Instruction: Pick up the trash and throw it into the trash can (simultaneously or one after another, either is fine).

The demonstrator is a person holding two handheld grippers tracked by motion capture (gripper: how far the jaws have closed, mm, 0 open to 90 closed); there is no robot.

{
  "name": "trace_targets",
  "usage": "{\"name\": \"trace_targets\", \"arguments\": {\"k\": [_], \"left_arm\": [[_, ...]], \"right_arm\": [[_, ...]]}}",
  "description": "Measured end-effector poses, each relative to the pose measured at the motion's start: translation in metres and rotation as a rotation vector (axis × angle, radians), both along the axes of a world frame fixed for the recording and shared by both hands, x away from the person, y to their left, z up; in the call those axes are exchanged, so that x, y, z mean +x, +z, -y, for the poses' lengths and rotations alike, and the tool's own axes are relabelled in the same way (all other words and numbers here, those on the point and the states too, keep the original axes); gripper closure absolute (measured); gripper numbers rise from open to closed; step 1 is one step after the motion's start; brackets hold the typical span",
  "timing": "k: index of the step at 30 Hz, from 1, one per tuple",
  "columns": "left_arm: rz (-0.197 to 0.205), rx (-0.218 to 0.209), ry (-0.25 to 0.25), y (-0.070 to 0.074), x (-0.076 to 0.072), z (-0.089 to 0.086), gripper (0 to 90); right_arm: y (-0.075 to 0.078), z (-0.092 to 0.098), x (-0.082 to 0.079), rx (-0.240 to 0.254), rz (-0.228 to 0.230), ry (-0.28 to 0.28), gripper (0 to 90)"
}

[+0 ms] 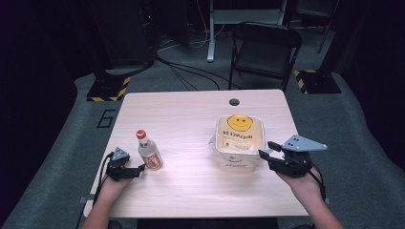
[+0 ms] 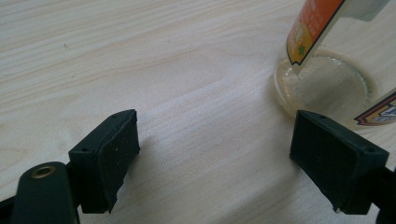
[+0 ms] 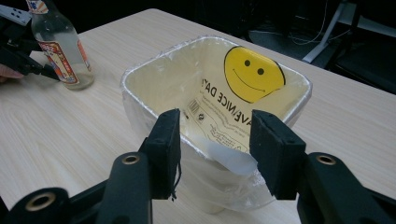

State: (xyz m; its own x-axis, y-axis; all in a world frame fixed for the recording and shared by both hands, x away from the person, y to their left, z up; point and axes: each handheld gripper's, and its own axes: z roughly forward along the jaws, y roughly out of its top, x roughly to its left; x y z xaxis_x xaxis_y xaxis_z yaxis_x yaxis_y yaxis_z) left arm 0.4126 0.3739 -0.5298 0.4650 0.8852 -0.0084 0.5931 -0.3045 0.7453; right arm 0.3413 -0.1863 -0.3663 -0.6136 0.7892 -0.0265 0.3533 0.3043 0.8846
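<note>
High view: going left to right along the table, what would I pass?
Left tongs → glass bottle with a red cap → white tub lined with a smiley-face bag → right tongs.

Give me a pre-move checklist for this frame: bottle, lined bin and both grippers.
1. Bottle upright on the table, red cap on: ok.
2. Left gripper open, bottle base by one jaw, not gripped: ok.
3. Right gripper open at the near rim of the bin, nothing pinched: ok.
4. Smiley bag lining the bin, mouth open: ok.
5. Bag edge tucked all round: cannot tell.
6. Bare table between bottle and bin: ok.
</note>
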Motion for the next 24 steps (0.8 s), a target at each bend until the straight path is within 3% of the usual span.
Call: {"name": "trace_targets", "arguments": {"k": [6,12,18,24], "left_arm": [[-0.001,-0.003,0.005,0.001,-0.001,0.000,16.5],[-0.036,-0.005,0.004,0.006,-0.001,-0.002,22.9],[-0.016,-0.049,0.013,0.012,-0.002,-0.005,29.0],[-0.033,-0.061,0.001,0.014,-0.004,-0.005,28.8]], "right_arm": [[0.002,-0.001,0.002,0.006,0.001,0.005,50.1],[0.003,-0.001,0.004,0.029,-0.004,0.012,48.5],[0.002,0.002,0.009,0.057,-0.006,0.009,47.1],[0.004,0.011,0.009,0.085,0.010,-0.015,46.4]]}}
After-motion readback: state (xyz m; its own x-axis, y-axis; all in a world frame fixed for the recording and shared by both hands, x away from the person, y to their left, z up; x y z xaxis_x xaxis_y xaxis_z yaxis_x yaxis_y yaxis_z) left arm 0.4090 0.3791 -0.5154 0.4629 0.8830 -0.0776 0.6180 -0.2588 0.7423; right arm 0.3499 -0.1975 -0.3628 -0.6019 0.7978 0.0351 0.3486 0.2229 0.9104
